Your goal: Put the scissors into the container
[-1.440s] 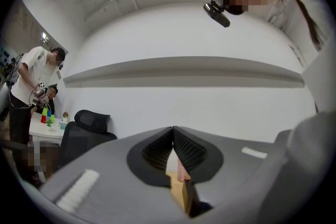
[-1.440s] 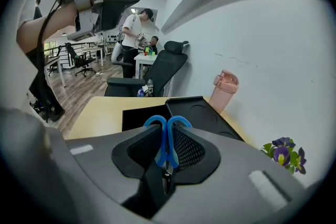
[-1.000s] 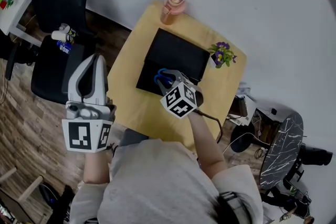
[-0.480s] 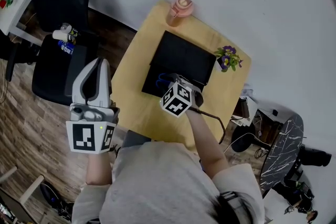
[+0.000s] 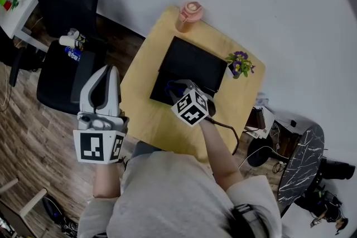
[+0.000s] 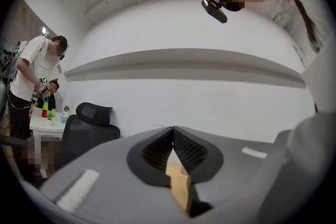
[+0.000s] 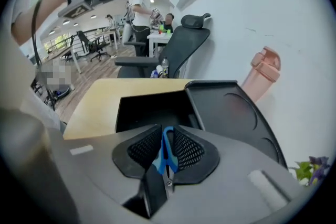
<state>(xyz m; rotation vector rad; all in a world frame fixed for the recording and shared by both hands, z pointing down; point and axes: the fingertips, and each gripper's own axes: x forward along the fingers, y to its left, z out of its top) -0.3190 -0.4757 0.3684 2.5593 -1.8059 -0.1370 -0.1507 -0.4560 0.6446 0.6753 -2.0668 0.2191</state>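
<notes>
Right hand-held gripper (image 5: 179, 88), frame centre, is pinching the scissors (image 7: 165, 152), facing the container (image 5: 192, 61), presumably for release. Left hand-held gripper (image 5: 105, 72), lower left, is idling closed, empty.

- The person is wearing a light grey top (image 5: 167, 192).
- The grey-shelled left gripper (image 5: 105, 71) is showing a black-and-white marker cube (image 5: 99, 145).
- The right gripper (image 7: 167, 136) is carrying a similar cube (image 5: 192, 107) and a dark cable (image 5: 226, 128).

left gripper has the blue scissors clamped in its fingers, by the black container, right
Not quite: it is the right gripper that has the blue scissors clamped in its fingers, by the black container. The right gripper view shows this. The left gripper is shut on nothing.
</notes>
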